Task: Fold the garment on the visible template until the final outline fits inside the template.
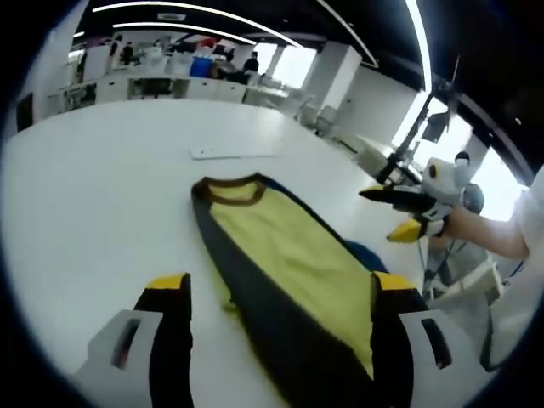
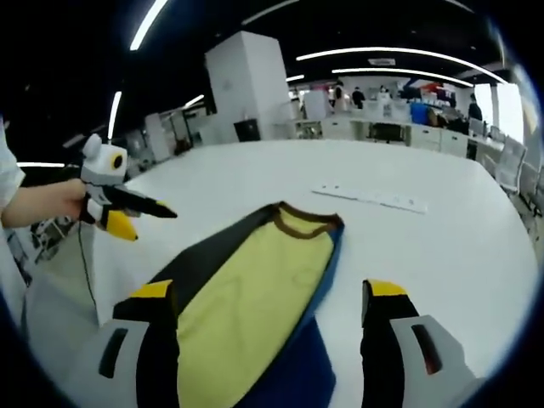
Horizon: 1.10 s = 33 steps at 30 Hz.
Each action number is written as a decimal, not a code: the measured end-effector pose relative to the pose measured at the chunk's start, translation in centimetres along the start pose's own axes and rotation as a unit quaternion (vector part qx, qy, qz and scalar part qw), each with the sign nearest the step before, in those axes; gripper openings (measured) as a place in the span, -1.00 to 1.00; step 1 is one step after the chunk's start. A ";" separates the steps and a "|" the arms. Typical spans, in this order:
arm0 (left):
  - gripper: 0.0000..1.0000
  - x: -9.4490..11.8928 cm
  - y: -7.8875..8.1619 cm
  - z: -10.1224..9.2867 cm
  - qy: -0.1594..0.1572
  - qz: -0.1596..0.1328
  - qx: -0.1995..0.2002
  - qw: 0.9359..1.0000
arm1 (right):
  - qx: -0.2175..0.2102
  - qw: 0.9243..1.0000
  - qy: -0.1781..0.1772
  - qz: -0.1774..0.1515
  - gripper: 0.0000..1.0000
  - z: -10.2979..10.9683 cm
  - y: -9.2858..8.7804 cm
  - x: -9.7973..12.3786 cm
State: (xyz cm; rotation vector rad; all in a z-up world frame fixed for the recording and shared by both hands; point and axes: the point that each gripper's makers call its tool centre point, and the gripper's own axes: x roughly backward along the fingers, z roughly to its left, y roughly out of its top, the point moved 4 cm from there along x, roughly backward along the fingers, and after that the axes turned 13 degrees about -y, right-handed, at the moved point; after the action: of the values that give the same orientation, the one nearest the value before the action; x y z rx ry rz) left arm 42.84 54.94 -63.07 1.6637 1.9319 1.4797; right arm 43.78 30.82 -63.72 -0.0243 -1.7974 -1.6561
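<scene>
**Both fingers open above the folded garment**

In the left gripper view my left gripper [image 1: 280,297] hangs over the near end of the garment [image 1: 289,263], its two yellow-tipped fingers [image 1: 170,282] spread wide and holding nothing. The garment lies on the white table [image 1: 93,204] as a long, narrow shape: yellow in the middle, dark along the left edge, with a brown collar [image 1: 229,189] at the far end. A bit of blue cloth shows at its right edge. Beyond the collar, apart from it, a flat white strip [image 1: 231,153] lies on the table. My right gripper [image 1: 406,214] comes in from the right, held in my hand [image 1: 463,223] off the table to the right of the garment; its fingers stand apart and are empty.

In the right gripper view my right gripper [image 2: 270,304] hovers over the garment [image 2: 246,297] with its fingers [image 2: 387,291] open, gripping nothing. Here the yellow panel runs from near me toward the collar [image 2: 306,219], with the dark band on the left and blue cloth on the right and at the near end. The white strip [image 2: 370,197] lies farther out, to the right of the collar. My left gripper [image 2: 140,214] shows at the left, in my hand [image 2: 64,202], clear of the garment, fingers apart.

I cannot make out a template outline on the table.
</scene>
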 end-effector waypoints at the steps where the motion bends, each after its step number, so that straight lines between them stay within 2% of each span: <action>1: 0.68 0.2 -0.1 -0.3 0.000 -0.001 0.000 1.000 | -0.002 1.000 -0.001 0.000 0.75 0.0 -0.1 0.3; 7: 0.71 1.3 -1.4 -1.3 0.011 0.001 0.006 1.000 | -0.008 1.000 -0.008 0.002 0.83 0.3 -0.8 2.2; 15: 0.83 2.6 -3.4 -2.8 0.020 0.006 0.015 1.000 | -0.020 1.000 -0.011 0.008 0.90 1.0 -1.8 5.1; 24: 0.91 4.9 -4.2 -5.2 0.028 -0.010 0.020 0.999 | -0.038 0.999 -0.019 0.020 0.99 1.5 -3.0 7.9; 33: 0.99 7.5 -5.7 -6.9 0.047 0.001 0.008 0.999 | -0.041 0.999 -0.022 0.019 0.99 2.2 -3.3 10.7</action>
State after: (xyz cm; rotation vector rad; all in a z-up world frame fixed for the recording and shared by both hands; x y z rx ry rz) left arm 31.89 58.15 -60.84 1.6300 1.9959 1.5728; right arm 33.08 27.67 -61.36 -0.1313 -1.7492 -1.7123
